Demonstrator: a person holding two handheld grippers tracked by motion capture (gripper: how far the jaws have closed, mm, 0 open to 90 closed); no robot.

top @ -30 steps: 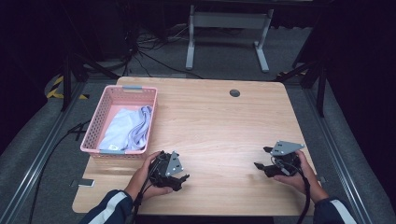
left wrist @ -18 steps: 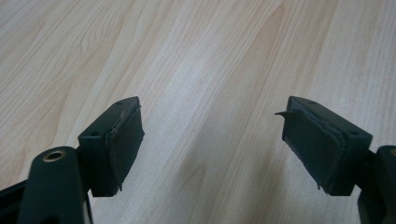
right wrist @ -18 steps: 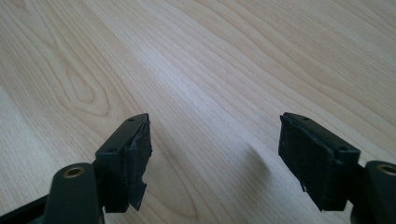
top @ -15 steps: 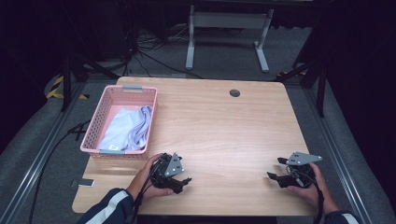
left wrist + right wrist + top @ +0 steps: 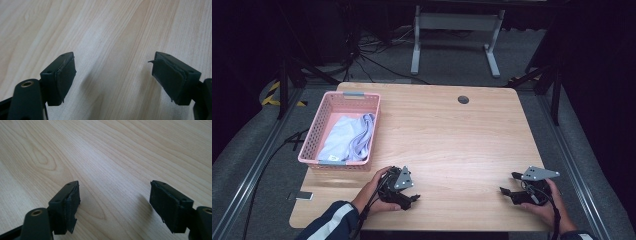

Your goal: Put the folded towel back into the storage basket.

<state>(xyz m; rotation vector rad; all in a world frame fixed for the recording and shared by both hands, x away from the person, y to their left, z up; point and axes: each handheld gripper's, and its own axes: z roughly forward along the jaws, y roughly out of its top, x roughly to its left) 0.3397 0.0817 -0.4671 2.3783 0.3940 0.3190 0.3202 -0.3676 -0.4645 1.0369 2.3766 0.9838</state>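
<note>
High view: both your grippers, left (image 5: 412, 196) and right (image 5: 508, 186), rest wide apart and empty on the table (image 5: 452, 135) | cloth (image 5: 348, 137) lies in the basket (image 5: 314, 142) | step: idle, likely between picks | next: reach left for the cloth.

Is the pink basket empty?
No, the pink basket at the table's left holds a pale folded cloth.

Dark room, grey floor (image 5: 452, 55), wooden table (image 5: 452, 135), cables (image 5: 362, 55).
</note>
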